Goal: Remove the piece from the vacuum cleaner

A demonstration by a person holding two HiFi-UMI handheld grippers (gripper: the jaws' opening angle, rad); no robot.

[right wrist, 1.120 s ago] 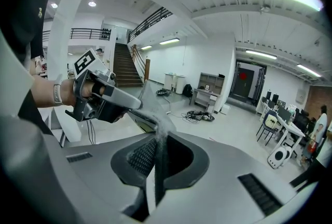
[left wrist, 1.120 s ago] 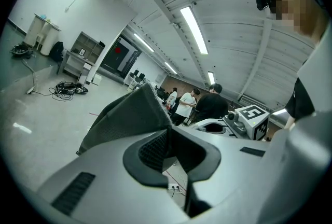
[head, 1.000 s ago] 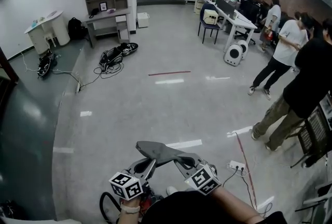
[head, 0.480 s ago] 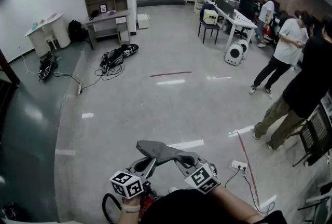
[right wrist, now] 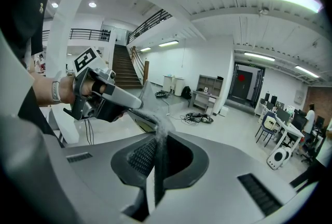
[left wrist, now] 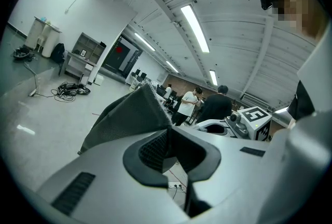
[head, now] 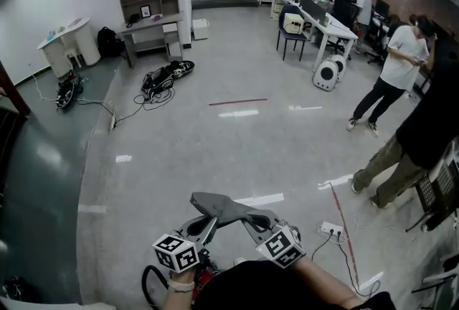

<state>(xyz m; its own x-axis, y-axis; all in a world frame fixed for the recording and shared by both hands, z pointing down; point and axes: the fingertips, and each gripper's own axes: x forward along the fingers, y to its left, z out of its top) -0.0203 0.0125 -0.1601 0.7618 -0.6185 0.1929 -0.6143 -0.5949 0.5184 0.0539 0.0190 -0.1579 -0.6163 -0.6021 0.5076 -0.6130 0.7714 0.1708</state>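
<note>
I hold a grey mesh piece (head: 219, 207) up in the air with both tools, low in the head view and above the grey floor (head: 215, 151). The left gripper (left wrist: 168, 137) is clamped on one edge of the piece; in its own view the mesh fans up and to the left from between the closed jaws. The right gripper (right wrist: 157, 153) is clamped on the opposite edge, and its view shows a thin fold of the fabric pinched between its jaws, running up toward the other tool. The piece spans the gap between the two tools and peaks above them like a small tent. Under my left wrist a black hose (head: 147, 280) loops beside something red, mostly hidden. A white power strip (head: 328, 229) lies on the floor to the right of the tools. Well apart, on the right side of the room, several people (head: 398, 72) stand near desks.
</note>
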